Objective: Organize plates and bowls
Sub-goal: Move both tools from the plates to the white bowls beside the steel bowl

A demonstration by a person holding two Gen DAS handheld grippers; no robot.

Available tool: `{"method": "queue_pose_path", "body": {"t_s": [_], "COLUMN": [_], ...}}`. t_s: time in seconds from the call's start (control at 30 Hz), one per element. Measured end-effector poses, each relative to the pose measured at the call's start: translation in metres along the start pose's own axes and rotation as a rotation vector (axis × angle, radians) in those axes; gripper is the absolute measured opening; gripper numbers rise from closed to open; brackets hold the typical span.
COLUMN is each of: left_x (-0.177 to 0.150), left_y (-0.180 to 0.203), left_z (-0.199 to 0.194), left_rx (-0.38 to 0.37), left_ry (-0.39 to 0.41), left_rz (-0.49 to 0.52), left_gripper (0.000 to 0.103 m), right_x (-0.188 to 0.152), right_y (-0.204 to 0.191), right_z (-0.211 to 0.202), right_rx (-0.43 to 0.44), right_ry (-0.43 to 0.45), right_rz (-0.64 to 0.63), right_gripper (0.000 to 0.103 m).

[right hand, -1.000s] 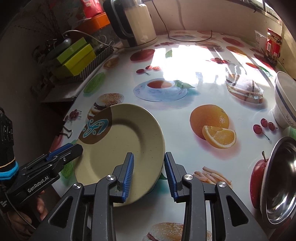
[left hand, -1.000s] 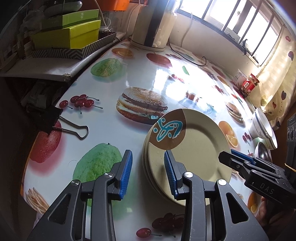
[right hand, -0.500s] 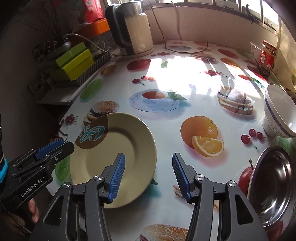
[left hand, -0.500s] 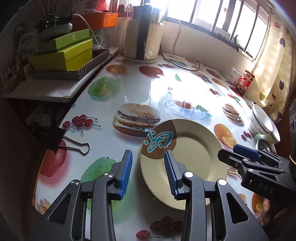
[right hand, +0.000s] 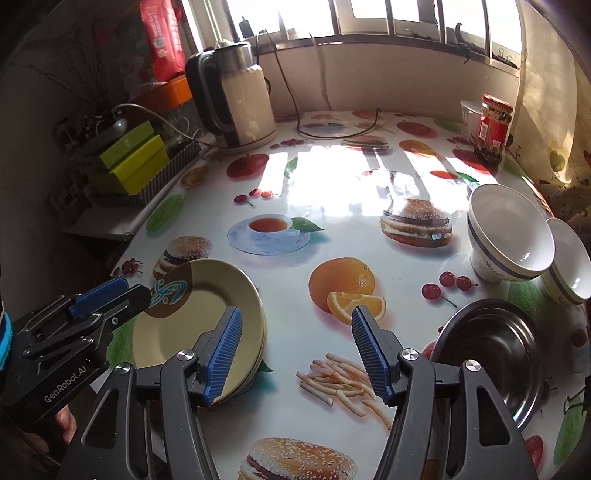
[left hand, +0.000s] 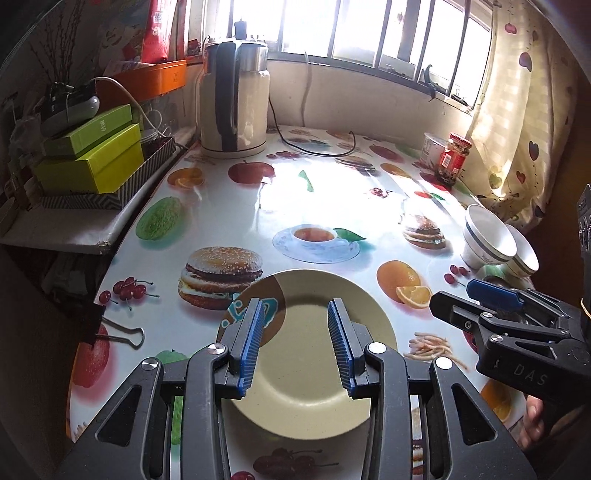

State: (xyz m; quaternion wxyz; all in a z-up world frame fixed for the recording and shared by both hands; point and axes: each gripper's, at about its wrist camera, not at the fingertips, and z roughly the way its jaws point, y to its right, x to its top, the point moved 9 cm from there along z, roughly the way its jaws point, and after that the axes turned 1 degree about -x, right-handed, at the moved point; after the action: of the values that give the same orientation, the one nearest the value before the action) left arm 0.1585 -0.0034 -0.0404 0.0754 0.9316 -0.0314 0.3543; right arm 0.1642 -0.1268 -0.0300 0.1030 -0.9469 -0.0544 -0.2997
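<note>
While our left tongs (left hand: 295,343) hover released over the stack of beige round plates with a brown-and-teal corner motif (right hand: 199,325) at the near left of the food-printed glossy surface (right hand: 332,206), we judge the plates done and the bowls next. Our right tongs (right hand: 295,350) have just been opening, nothing between them, so we should swing them right toward the round steel bowl (right hand: 491,354). Take its rim squarely, clear of the two white blue-banded ceramic bowls (right hand: 509,236) just behind.

Sunlight through the barred window (left hand: 369,33) glares on the table (left hand: 332,192).
</note>
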Motion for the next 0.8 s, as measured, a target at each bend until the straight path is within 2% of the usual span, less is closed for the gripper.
{"method": "queue_pose_path", "body": {"t_s": [0.37, 0.8], "left_x": [0.022, 0.039], "left_y": [0.052, 0.113], "left_z": [0.01, 0.033], "left_rx": [-0.092, -0.224], "left_ry": [0.012, -0.034], "left_rz": [0.058, 0.081], "left_gripper": [0.037, 0.037], "right_x": [0.007, 0.003], "right_y": [0.056, 0.131], "right_z": [-0.036, -0.068], "right_rx": [-0.079, -0.172], "right_ry": [0.074, 0.119], "right_rz": [0.073, 0.181], "right_gripper": [0.065, 0.065]}}
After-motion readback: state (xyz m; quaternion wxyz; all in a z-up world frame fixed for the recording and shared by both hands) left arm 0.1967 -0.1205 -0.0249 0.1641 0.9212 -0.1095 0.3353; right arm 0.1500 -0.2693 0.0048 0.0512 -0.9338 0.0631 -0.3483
